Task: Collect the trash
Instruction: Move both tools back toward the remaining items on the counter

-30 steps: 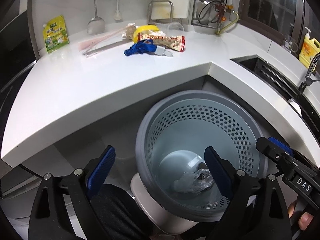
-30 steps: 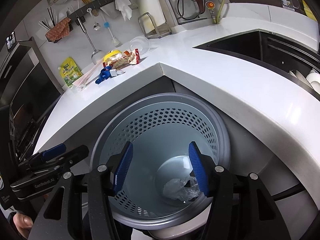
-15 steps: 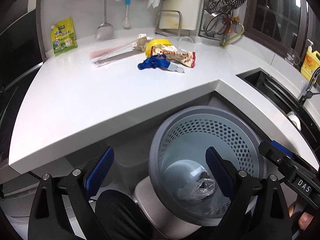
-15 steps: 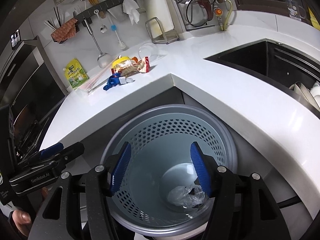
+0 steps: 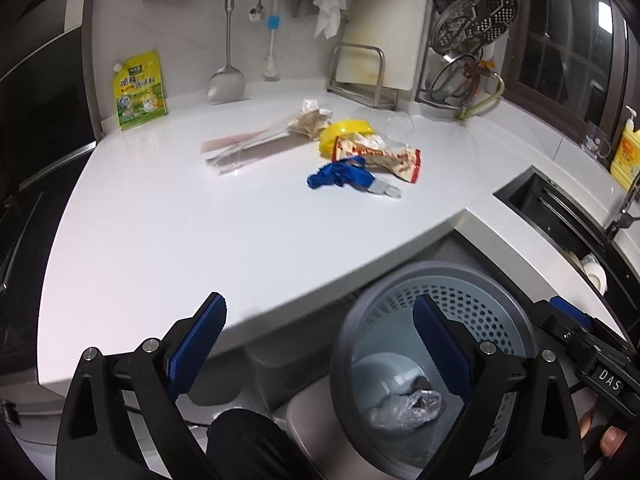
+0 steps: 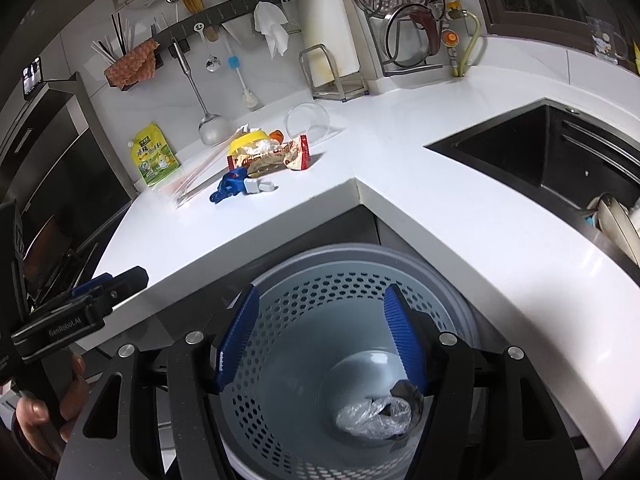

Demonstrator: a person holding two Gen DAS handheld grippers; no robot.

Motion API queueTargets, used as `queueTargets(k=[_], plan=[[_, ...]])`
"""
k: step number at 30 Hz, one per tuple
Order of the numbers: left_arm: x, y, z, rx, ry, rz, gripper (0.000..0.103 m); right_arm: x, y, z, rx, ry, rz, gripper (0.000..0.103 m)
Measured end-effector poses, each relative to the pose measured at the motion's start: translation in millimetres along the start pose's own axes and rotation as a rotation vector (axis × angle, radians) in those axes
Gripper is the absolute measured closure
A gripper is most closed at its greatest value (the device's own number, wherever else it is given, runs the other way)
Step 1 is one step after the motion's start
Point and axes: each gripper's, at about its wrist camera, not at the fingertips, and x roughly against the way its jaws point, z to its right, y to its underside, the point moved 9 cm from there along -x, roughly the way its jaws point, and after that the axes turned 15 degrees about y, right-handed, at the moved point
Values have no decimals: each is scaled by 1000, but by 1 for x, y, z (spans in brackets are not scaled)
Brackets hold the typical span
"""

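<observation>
A grey perforated trash bin (image 5: 472, 300) (image 6: 320, 280) stands below the corner of the white counter (image 5: 200, 232); a crumpled clear plastic bag (image 5: 404, 408) (image 6: 372, 414) lies in its bottom. On the counter lie a blue strap with a grey clip (image 5: 344, 178) (image 6: 234, 188), a red and beige snack wrapper (image 5: 384, 156) (image 6: 276, 156), a yellow lid (image 5: 344, 130), crumpled paper (image 5: 312, 118) and long clear wrappers (image 5: 240, 148). My left gripper (image 5: 320, 344) is open and empty, at the counter's front edge. My right gripper (image 6: 320, 344) is open and empty above the bin.
A yellow-green pouch (image 5: 138, 90) leans on the back wall below hanging utensils (image 5: 228, 40). A clear glass bowl (image 6: 306, 120) lies by a metal rack (image 5: 360, 76). A dark sink (image 6: 540, 156) is at the right, with dishes (image 6: 616, 224).
Both grippers have risen and tilted up toward the counter; the bin has dropped lower in both views. Both stay open and empty.
</observation>
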Motion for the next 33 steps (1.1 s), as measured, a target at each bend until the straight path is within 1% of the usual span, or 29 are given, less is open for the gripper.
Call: queueTargets(k=[3,9,13,20,26,33], plan=[[-2,-11,-8,-1,-10,11,10,-7,-7,-3,14,-1,-1,37],[-9,-30,-20,-1,-21,29,10,-23,-23,-5,26,-3,-8,36],[-15,-42,-28,-1,-26,36,9,-31,-35,-3,31,9,0,35],[-24,-59,-36,-5,-32,48,9,-44,-59,-2,21,2,8,35],[-36,-74,-45,4,-30,47,9,-57,-80,-8,39,-3,14,34],[-49,-83,-58,-1,-47,39,9,-79,-109,-11,54,-6,17,33]])
